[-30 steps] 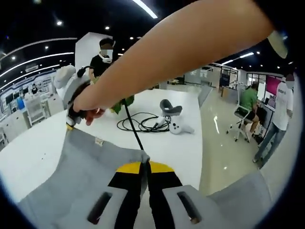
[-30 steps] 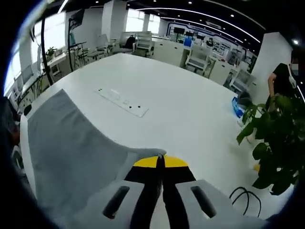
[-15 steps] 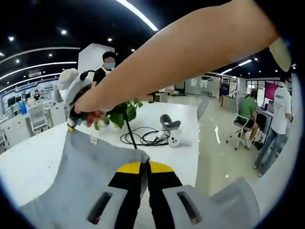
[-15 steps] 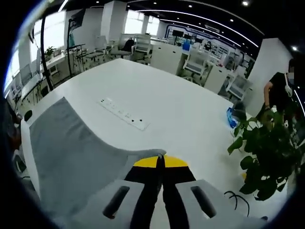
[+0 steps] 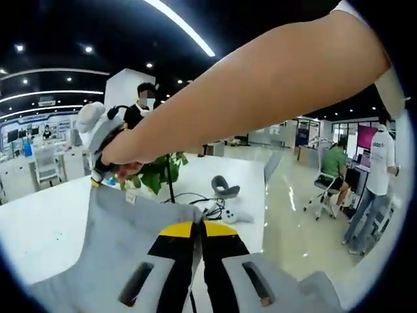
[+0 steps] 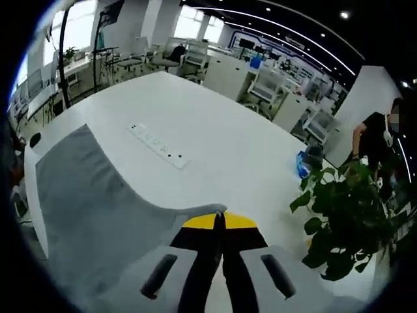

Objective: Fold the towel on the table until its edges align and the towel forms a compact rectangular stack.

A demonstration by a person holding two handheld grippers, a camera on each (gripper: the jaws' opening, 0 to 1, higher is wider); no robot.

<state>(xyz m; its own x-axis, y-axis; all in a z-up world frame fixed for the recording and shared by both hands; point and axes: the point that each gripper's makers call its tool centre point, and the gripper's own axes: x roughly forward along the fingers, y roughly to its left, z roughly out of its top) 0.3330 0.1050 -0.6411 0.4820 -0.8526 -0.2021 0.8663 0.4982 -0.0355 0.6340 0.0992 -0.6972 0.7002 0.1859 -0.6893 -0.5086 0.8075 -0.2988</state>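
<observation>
Both grippers clamped on lifted towel

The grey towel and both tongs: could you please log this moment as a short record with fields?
towel: grey fabric towel, lifted at two corners, draping down toward the white table
left tongs: shut on a towel corner
right tongs: shut on a towel corner
fold: not yet made
on table: white power strip, green potted plant, black cable coil
</observation>
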